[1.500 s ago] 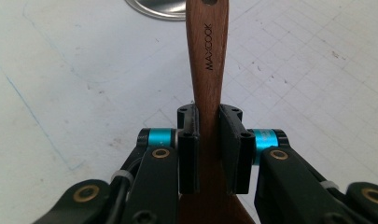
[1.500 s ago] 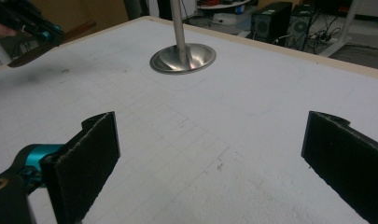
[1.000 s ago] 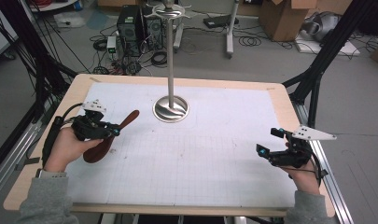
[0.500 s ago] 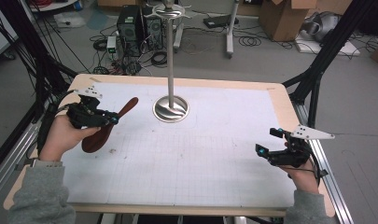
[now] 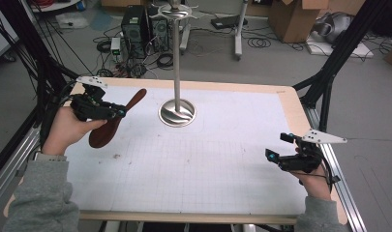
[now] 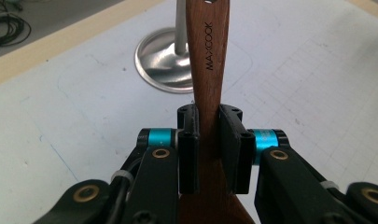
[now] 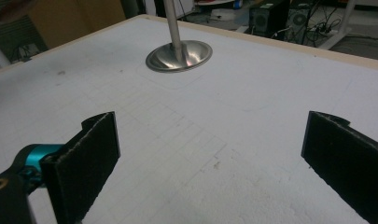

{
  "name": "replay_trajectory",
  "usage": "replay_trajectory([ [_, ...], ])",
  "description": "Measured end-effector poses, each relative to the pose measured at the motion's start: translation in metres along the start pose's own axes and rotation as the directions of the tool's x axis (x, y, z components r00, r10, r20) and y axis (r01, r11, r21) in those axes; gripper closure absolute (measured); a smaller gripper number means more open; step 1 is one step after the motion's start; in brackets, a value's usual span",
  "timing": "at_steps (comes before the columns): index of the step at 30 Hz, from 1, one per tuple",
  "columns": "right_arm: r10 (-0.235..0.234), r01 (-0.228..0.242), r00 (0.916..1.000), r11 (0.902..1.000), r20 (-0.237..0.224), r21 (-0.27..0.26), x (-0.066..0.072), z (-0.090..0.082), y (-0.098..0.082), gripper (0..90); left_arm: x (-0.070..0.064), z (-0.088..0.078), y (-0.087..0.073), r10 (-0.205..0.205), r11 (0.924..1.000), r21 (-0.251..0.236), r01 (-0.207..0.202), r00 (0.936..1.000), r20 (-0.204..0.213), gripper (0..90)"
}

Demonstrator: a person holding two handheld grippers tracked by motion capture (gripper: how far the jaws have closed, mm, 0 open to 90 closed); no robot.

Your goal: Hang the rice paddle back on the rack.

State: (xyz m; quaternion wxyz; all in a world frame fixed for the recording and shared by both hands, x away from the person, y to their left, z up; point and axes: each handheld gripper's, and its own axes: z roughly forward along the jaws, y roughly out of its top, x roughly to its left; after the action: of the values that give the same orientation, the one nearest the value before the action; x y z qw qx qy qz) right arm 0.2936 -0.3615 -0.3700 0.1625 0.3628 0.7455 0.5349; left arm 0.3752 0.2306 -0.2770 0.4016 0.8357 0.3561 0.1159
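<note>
- Wooden spatula [image 6: 207,56]: dark brown wood, handle stamped "MAXCOOK" in black capitals running along its length, a hole near the handle's end at the top edge of the left gripper view. In the high view the spatula [image 5: 117,118] lies at the left of the frame, raised off the counter, broad blade toward the lower left, handle pointing to the upper right toward the stand.
- Left tongs [image 6: 209,142]: closed narrow on the wooden spatula, black pads pressing both sides of the handle where it widens to the blade. In the high view the left tongs [image 5: 120,112] sit at centre left, held by a hand in a grey sleeve.
- Right tongs [image 7: 210,154]: jaws wide apart, nothing between them, bare counter below. In the high view the right tongs [image 5: 270,155] are at the lower right, well apart from the spatula.
- Metal stand [image 5: 177,108]: round polished base and upright pole, upper centre of the counter, just beyond the handle's tip.
- Counter [image 5: 208,164]: white gridded mat with faint stains, light wooden rim.
- Room: grey floor, a computer tower [image 5: 135,26], coiled cables and cardboard boxes [image 5: 295,19] along the top of the frame; black frame struts at both sides.
</note>
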Motion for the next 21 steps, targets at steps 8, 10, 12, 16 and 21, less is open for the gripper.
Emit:
replay_trajectory([
  [8, -0.002, 0.002, 1.0000, 1.0000, -0.004, -0.003, 0.000, 0.001, 0.000, 2.9, 0.003, -0.012, 0.014, 0.006, 0.9998, -0.016, -0.006, 1.0000, 0.004, 77.7],
  [10, -0.001, 0.001, 1.0000, 1.0000, -0.006, -0.010, -0.001, 0.001, 0.001, 2.9, 0.005, -0.013, 0.017, 0.008, 0.9998, -0.020, -0.008, 0.9999, 0.013, 77.7],
  [12, 0.006, -0.006, 1.0000, 0.9999, -0.007, -0.012, -0.001, 0.001, 0.001, 2.9, 0.007, -0.014, 0.020, 0.012, 0.9999, -0.009, -0.012, 0.9999, 0.001, 77.6],
  [16, 0.013, -0.013, 0.9999, 0.9998, -0.007, -0.013, -0.003, 0.002, 0.001, 2.9, 0.009, -0.017, 0.025, 0.015, 0.9998, -0.014, -0.015, 0.9999, -0.006, 77.7],
  [21, 0.014, -0.014, 0.9999, 0.9998, -0.006, -0.015, -0.004, 0.003, 0.001, 2.9, 0.010, -0.017, 0.026, 0.019, 0.9992, -0.035, -0.020, 0.9992, -0.034, 77.8],
])
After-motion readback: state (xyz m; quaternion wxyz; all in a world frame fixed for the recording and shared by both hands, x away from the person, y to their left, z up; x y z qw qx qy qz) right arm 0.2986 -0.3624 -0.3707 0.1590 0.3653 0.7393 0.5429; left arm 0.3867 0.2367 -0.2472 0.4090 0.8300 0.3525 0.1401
